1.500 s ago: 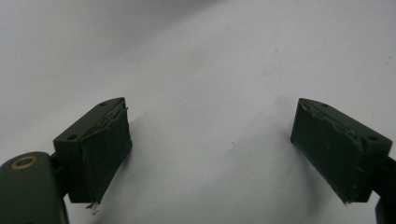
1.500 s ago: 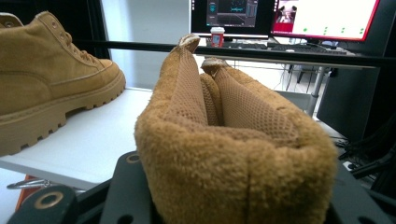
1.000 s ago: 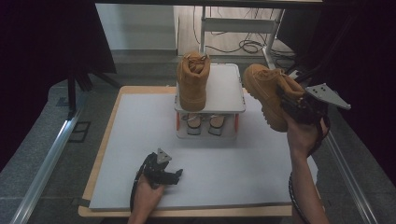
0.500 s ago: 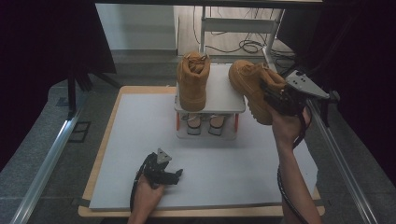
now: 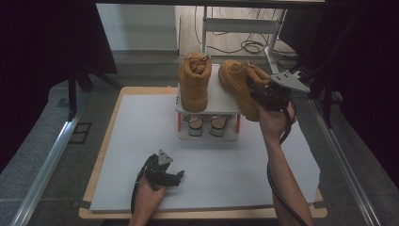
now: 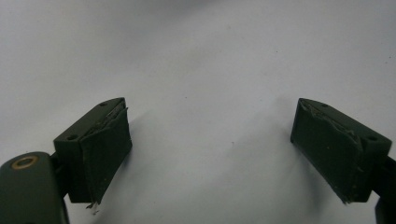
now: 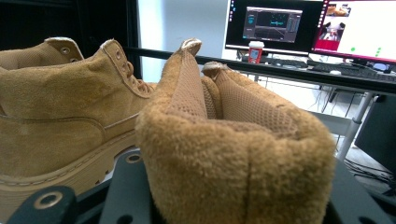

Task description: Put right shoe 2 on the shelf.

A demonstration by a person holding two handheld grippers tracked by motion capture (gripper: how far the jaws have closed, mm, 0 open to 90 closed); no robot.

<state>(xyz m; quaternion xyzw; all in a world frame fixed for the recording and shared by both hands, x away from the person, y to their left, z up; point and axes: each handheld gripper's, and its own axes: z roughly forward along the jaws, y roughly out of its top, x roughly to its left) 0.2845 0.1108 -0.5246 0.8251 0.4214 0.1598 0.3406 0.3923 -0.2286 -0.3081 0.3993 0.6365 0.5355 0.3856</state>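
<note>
My right gripper [image 5: 259, 96] has its fingers clamped on the heel collar of a tan boot [image 5: 240, 87], held tilted over the right edge of the white rack [image 5: 221, 101], beside the other boot [image 5: 194, 82] standing there. My left gripper [image 5: 162, 172] rests on the near worktop [image 5: 141, 127], fingers [image 6: 100, 149] wide apart, empty.

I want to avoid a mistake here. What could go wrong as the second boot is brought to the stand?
The right gripper holds the boot only by its soft heel collar, so it could slip or swing. It may bump the other boot on the stand, where free space is narrow.
</note>
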